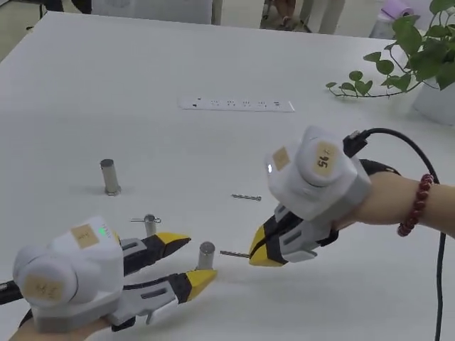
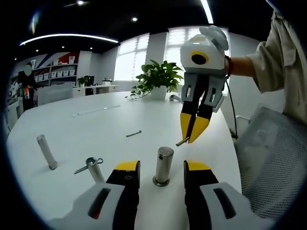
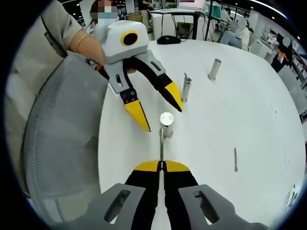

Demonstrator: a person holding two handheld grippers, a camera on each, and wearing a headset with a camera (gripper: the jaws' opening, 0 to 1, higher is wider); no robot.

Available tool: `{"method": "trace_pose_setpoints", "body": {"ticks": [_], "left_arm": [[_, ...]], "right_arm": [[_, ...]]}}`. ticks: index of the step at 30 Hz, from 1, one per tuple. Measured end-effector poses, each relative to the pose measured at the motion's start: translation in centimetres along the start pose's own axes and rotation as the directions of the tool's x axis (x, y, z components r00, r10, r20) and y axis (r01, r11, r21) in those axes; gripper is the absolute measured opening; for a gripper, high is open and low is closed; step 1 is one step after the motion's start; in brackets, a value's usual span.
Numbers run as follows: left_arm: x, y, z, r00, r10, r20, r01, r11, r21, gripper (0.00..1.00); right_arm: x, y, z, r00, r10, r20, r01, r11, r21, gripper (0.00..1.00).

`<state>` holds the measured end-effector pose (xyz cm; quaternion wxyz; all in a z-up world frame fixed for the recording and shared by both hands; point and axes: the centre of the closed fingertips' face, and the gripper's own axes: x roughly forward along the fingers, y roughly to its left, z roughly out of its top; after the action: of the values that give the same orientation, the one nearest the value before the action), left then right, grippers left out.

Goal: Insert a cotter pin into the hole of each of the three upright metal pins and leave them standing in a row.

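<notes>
Three upright metal pins stand on the white table (image 1: 142, 85). The far pin (image 1: 109, 177) is bare. The middle pin (image 1: 150, 225) carries a cotter pin (image 1: 144, 219) through its hole. The near pin (image 1: 206, 256) (image 2: 163, 165) stands between the open jaws of my left gripper (image 1: 193, 259) (image 2: 162, 168), untouched. My right gripper (image 1: 259, 256) (image 3: 161, 166) is shut on a second cotter pin (image 1: 234, 253) (image 3: 161, 146). Its tip reaches the side of the near pin (image 3: 166, 123). A third cotter pin (image 1: 246, 197) lies loose on the table.
A white power strip (image 1: 237, 104) lies farther back at the centre. A potted plant (image 1: 416, 53) stands at the back right, and a black cable (image 1: 426, 170) runs from my right gripper. A mesh chair (image 3: 62, 143) is at the table's edge.
</notes>
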<state>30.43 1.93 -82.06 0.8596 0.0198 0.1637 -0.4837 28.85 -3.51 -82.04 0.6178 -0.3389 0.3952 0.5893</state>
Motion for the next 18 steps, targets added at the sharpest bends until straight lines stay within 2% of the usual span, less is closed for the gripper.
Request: {"method": "trace_pose_setpoints", "body": {"ticks": [18], "left_arm": [[1.2, -0.2, -1.2, 0.9995, -0.021, -0.022, 0.02, 1.0, -0.015, 0.23]], "right_arm": [[0.6, -0.7, -0.1, 0.9995, -0.004, -0.032, 0.003, 1.0, -0.023, 0.03]]}}
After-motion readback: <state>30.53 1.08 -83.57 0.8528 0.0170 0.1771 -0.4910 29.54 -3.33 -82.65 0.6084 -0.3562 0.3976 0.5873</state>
